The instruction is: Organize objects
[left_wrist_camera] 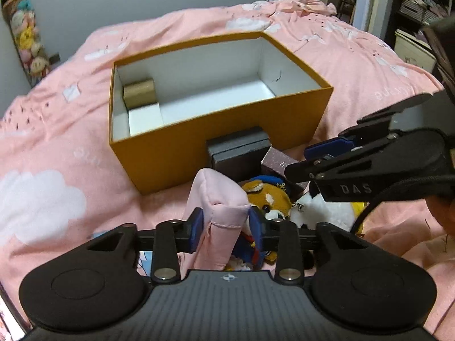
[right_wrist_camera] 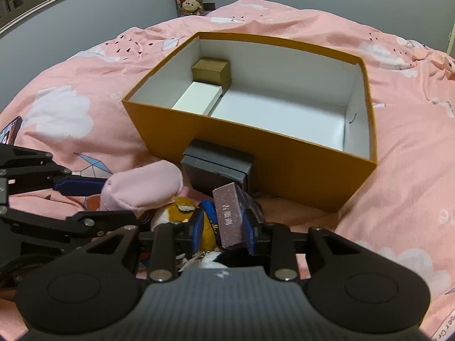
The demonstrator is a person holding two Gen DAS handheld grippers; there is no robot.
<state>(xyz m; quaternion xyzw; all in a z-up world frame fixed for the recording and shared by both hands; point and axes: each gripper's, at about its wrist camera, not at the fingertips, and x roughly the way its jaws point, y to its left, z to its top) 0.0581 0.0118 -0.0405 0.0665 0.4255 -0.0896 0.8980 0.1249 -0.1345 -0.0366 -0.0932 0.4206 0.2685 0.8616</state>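
Observation:
An open orange box (left_wrist_camera: pixel 227 133) (right_wrist_camera: pixel 284 156) stands on the pink bed, holding a small brown box (left_wrist_camera: pixel 140 91) (right_wrist_camera: pixel 212 71) and a flat white box (left_wrist_camera: pixel 145 118) (right_wrist_camera: pixel 196 98) at one end. My left gripper (left_wrist_camera: pixel 227 227) is shut on a pink pouch (left_wrist_camera: pixel 219 199) (right_wrist_camera: pixel 142 190), held upright just in front of the orange box. My right gripper (right_wrist_camera: pixel 221 227) (left_wrist_camera: pixel 312 156) is shut on a small mauve box with printed characters (right_wrist_camera: pixel 230 216), also in front of the orange box. Below lie a brown plush toy (left_wrist_camera: pixel 270 199) (right_wrist_camera: pixel 176 213) and a white plush (left_wrist_camera: pixel 321 210).
A dark grey box (left_wrist_camera: pixel 239 153) (right_wrist_camera: pixel 219 167) sits against the orange box's near wall. The pink cloud-print duvet (left_wrist_camera: pixel 57 170) (right_wrist_camera: pixel 412 170) covers the bed. Plush toys (left_wrist_camera: pixel 25 37) hang on the grey wall. Shelves (left_wrist_camera: pixel 421 5) stand at the far right. A phone (right_wrist_camera: pixel 11 130) lies at the left.

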